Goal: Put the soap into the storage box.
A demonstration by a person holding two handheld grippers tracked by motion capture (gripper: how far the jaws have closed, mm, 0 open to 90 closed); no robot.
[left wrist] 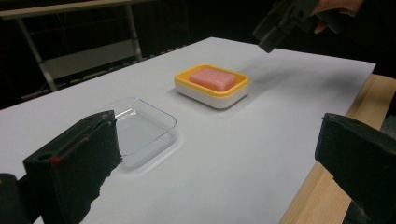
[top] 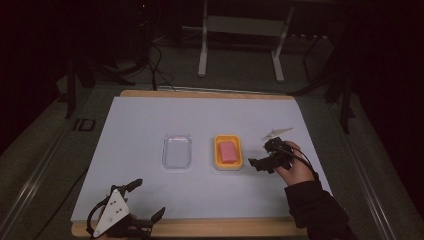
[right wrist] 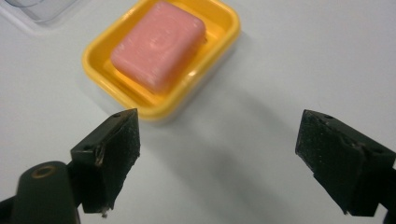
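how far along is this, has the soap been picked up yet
Not yet. The pink soap lies in the yellow dish, untouched. The clear lid lies apart, to the dish's left. The right gripper, jaws open, hovers beside the dish; the left gripper waits open near the table edge. Grasping the soap or the dish appears to remain.

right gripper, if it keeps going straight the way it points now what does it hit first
Most likely the yellow soap dish holding the pink soap. The right gripper, jaws open, points at its near rim, though the white table sheet might come first; depth is unclear.
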